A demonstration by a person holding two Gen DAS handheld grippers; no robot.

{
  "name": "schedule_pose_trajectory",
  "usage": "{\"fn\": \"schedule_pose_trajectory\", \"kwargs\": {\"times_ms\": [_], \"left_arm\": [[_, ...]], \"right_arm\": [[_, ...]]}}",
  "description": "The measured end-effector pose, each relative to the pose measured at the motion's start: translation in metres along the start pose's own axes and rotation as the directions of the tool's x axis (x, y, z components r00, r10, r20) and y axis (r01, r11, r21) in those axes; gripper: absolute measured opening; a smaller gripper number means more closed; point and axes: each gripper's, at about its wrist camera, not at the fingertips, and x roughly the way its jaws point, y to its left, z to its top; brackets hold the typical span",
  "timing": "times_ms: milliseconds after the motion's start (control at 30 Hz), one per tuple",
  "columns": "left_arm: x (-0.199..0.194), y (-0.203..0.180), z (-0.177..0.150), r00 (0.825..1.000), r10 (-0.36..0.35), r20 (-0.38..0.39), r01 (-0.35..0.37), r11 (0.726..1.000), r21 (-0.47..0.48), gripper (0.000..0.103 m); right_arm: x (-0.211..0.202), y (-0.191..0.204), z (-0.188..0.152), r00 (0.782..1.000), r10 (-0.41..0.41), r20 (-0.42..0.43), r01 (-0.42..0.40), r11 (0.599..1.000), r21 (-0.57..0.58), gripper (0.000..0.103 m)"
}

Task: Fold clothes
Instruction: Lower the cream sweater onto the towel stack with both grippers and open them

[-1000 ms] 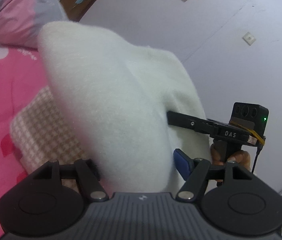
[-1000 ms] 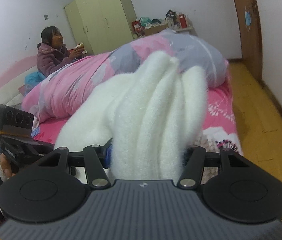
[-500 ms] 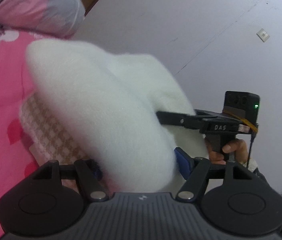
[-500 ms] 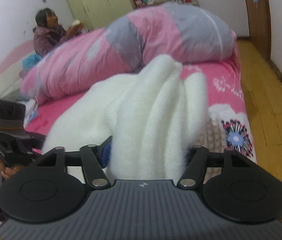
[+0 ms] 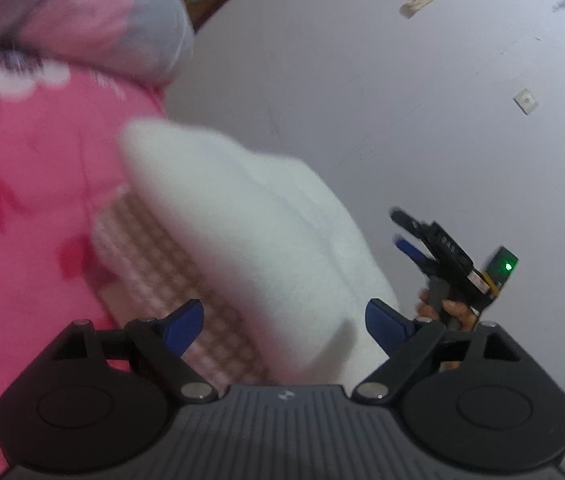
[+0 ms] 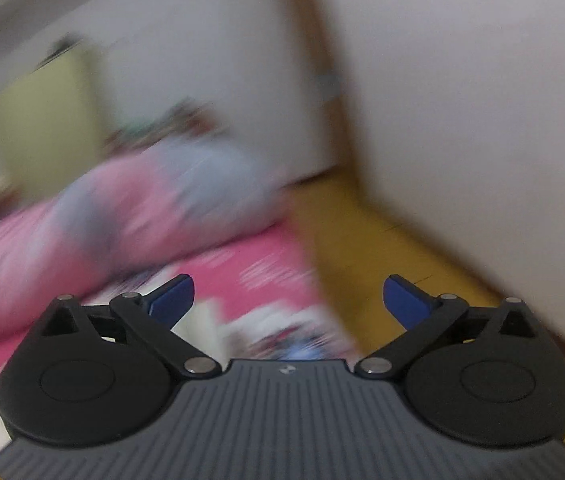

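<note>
A white fluffy garment (image 5: 250,216) with a pink checked lining (image 5: 170,264) lies in a heap on the pink bed sheet (image 5: 22,168). My left gripper (image 5: 286,326) is right at its near edge. Its jaws are opening, the garment's edge lies between them, and the blue pads (image 5: 184,320) stand off it. In the left wrist view my right gripper (image 5: 398,228) is beside the garment's right end, held by a hand (image 5: 450,314). In its own blurred view my right gripper (image 6: 286,300) is opening with nothing between its fingers.
A pink and grey quilt (image 5: 82,20) is bunched at the far end of the bed, also blurred in the right wrist view (image 6: 142,200). A white wall (image 5: 402,100) runs close along the right. Wooden floor (image 6: 362,240) and a pale green wardrobe (image 6: 42,120) lie beyond.
Both grippers held the white garment up and have let it go; it now lies lower on the bed. The right gripper has swung away, so the garment has left its view.
</note>
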Motion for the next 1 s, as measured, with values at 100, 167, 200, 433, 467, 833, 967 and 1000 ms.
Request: {"fn": "schedule_pose_trajectory", "kwargs": {"times_ms": [100,167,200,433,467,833,967,1000], "left_arm": [[-0.021,-0.013,0.0,0.993,0.068,0.095,-0.082,0.985,0.151,0.086],[-0.032,-0.024,0.0,0.981,0.106,0.163,-0.145,0.958,0.249,0.086],[-0.03,-0.036,-0.003,0.971,0.127,0.201,-0.186,0.934,0.306,0.085],[0.044,-0.094,-0.006,0.946,0.161,0.28,-0.303,0.744,0.595,0.084],[0.06,-0.092,-0.005,0.948,0.192,0.255,-0.311,0.733,0.605,0.084],[0.072,-0.078,-0.006,0.952,0.257,0.167,-0.307,0.799,0.517,0.089],[0.056,-0.09,-0.009,0.94,0.275,0.201,-0.34,0.791,0.508,0.089],[0.046,-0.095,-0.009,0.941,0.253,0.223,-0.334,0.791,0.513,0.089]], "right_arm": [[-0.042,-0.004,-0.017,0.991,-0.082,0.104,0.076,0.995,0.061,0.061],[-0.065,0.002,-0.029,0.984,-0.027,0.175,0.017,0.998,0.063,0.049],[-0.071,0.01,-0.033,0.981,-0.001,0.193,-0.007,0.999,0.039,0.043],[-0.047,0.113,-0.043,0.963,0.238,0.124,-0.177,0.911,-0.372,0.028],[-0.034,0.123,-0.046,0.967,0.234,0.099,-0.172,0.891,-0.42,0.027],[0.046,0.087,-0.087,0.986,0.153,-0.073,-0.168,0.939,-0.3,0.019],[0.025,0.075,-0.072,0.982,0.186,-0.034,-0.189,0.966,-0.176,0.02],[0.011,0.07,-0.068,0.983,0.186,0.006,-0.184,0.974,-0.134,0.02]]}}
